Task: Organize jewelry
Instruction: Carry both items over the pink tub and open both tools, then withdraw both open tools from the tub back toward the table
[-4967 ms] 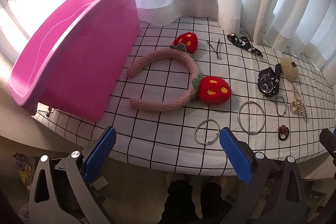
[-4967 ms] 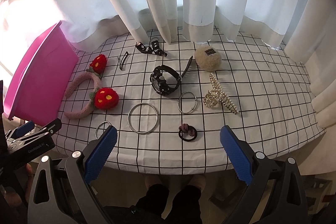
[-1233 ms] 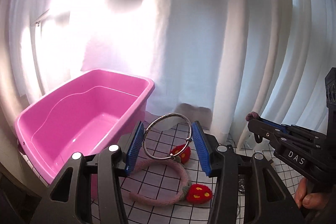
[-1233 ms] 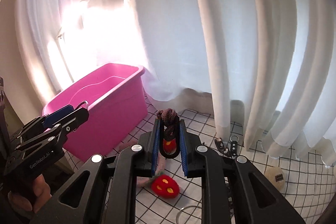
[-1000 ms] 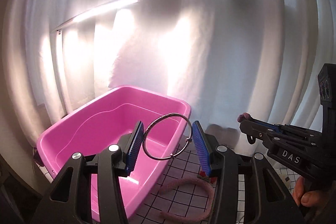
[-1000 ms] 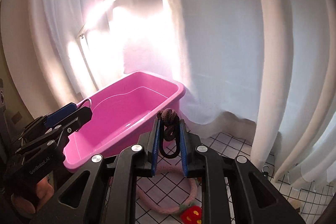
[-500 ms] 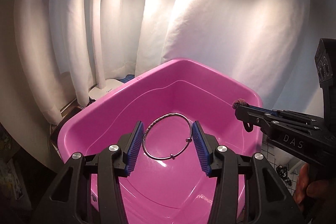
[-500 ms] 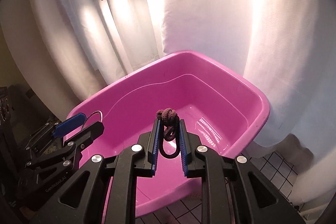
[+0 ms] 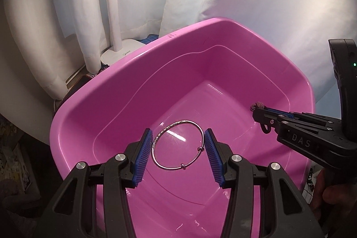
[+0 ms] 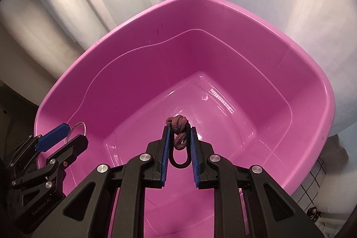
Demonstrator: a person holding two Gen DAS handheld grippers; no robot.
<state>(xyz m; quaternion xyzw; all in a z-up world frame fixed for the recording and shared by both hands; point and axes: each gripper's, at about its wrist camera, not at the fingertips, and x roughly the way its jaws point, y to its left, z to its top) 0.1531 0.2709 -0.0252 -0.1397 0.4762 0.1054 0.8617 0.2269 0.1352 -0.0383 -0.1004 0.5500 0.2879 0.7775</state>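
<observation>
Over the pink tub (image 9: pixel 116 90): left hand-held gripper (image 9: pixel 177 146), half-spread, clamps silver bangle (image 9: pixel 177 144); right hand-held gripper (image 10: pixel 179 144), closed tight, pinches knotted hair tie (image 10: pixel 179 126). Left view alone shows a lamp base (image 9: pixel 121 52).

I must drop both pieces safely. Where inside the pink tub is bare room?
The whole floor of the pink tub, bordered by its four walls, is bare. Only the air above is crowded: left gripper with bangle, right gripper with hair tie.
</observation>
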